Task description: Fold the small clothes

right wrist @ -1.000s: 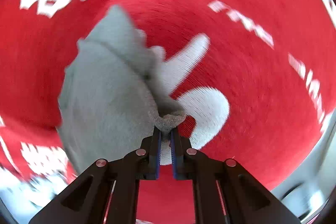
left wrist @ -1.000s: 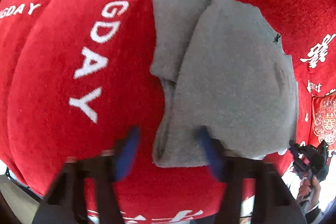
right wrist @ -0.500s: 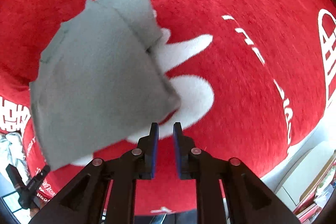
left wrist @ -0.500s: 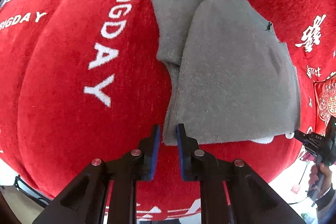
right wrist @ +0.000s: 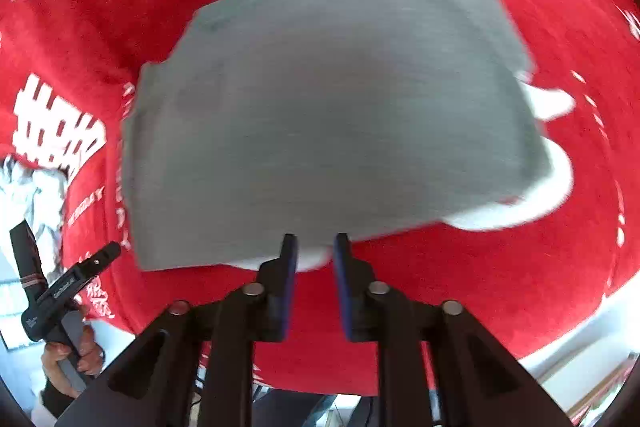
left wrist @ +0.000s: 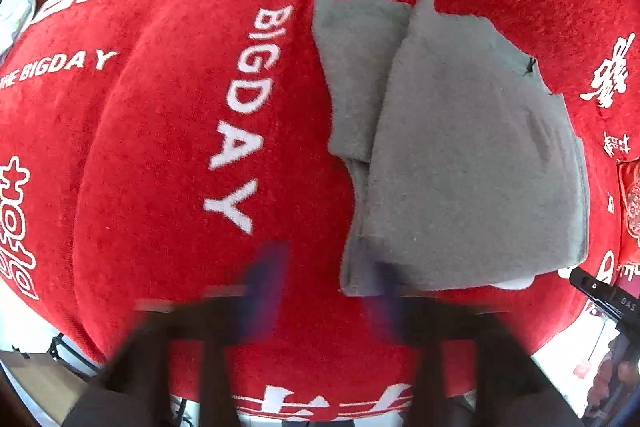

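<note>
A grey folded garment (left wrist: 460, 155) lies on a red cloth (left wrist: 160, 167) with white lettering. In the left wrist view my left gripper (left wrist: 324, 287) is open, its blue fingers blurred, spread around the garment's near left corner. In the right wrist view the same grey garment (right wrist: 328, 99) fills the middle. My right gripper (right wrist: 314, 267) is narrowly open and empty, just short of the garment's near edge.
The red cloth (right wrist: 480, 287) covers a rounded surface with its edge falling away near both grippers. The other gripper's tip (left wrist: 600, 291) shows at the right of the left wrist view; the left hand and gripper (right wrist: 60, 299) show at the lower left of the right wrist view.
My left gripper has opened wide from nearly shut. My right gripper, which let go of the garment's corner a second ago, has swung round to face the garment's long edge.
</note>
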Tool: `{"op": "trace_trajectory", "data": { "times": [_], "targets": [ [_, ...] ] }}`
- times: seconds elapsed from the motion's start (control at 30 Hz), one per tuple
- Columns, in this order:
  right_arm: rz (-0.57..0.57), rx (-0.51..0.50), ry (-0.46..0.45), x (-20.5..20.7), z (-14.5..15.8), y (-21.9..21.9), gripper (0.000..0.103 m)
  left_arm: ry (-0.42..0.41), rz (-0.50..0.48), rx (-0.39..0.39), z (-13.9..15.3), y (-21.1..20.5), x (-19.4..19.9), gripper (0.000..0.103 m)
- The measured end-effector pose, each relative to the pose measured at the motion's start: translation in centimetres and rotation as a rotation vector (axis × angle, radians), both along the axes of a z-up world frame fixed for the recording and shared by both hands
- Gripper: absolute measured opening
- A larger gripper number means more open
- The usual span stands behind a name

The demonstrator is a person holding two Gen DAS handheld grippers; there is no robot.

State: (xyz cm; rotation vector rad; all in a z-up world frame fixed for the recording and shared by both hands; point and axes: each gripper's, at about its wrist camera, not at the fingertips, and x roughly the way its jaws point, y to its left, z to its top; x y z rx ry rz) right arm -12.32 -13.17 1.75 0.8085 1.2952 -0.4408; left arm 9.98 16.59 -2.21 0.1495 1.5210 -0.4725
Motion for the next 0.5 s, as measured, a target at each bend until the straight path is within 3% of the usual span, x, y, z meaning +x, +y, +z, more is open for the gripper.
{"op": "trace_trajectory", "data": {
  "times": [0.03,0.07,0.33,0.5],
  "targets": [
    [0.023,-0.004,-0.009,1.0,0.1,0.6,0.042,-0.033,0.007,0.004,0.5,0.2,0.0,0.100],
    [0.038,-0.006,-0.013,1.4,0.1,0.9,0.044,-0.071,-0.003,0.004,1.0,0.2,0.0,0.100],
    [0.159,0.019,-0.075,9.1,-0.3,3.6,0.045,-0.100,0.048,0.036,0.7,1.6,1.4,0.101],
    [0.192,0.057,-0.155,15.9,-0.9,4.8,0.047,-0.065,0.120,0.018,-0.8,3.0,2.9,0.101]
  ]
}}
